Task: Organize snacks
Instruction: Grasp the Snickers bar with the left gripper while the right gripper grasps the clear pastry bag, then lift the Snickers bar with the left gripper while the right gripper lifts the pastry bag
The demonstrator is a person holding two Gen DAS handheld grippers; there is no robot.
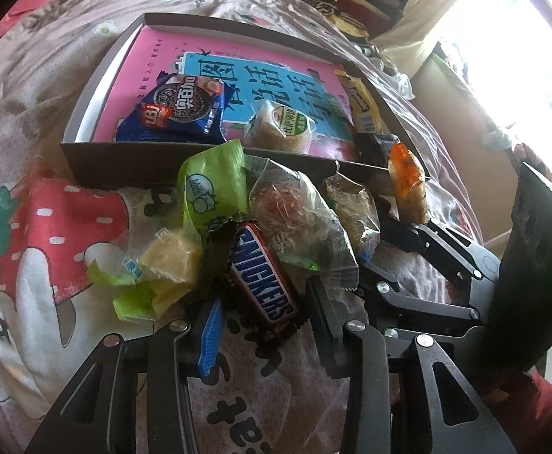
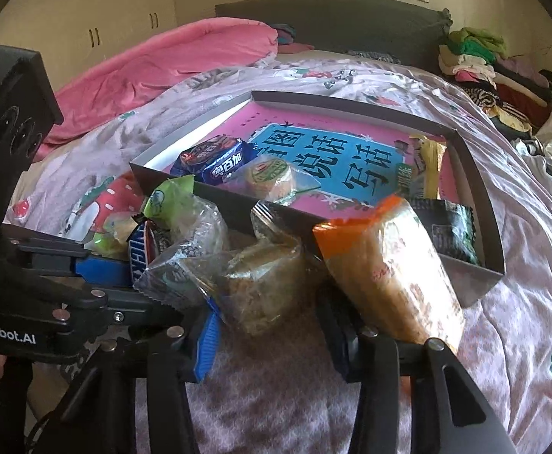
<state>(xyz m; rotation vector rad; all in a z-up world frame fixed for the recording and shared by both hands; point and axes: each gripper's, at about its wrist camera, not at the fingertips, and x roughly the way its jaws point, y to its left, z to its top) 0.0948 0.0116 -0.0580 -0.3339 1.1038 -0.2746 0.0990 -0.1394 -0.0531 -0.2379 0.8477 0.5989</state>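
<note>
Left wrist view: your left hand-held gripper [image 1: 266, 314] stands fairly wide, its fingers flanking the Snickers bar [image 1: 264, 278] on the bed without clamping it. Your right hand-held gripper [image 2: 276, 335] is also parted around a clear-wrapped snack [image 2: 261, 287]. Beyond both lies the box [image 1: 87, 94], holding an Oreo pack [image 1: 179, 111].
</note>
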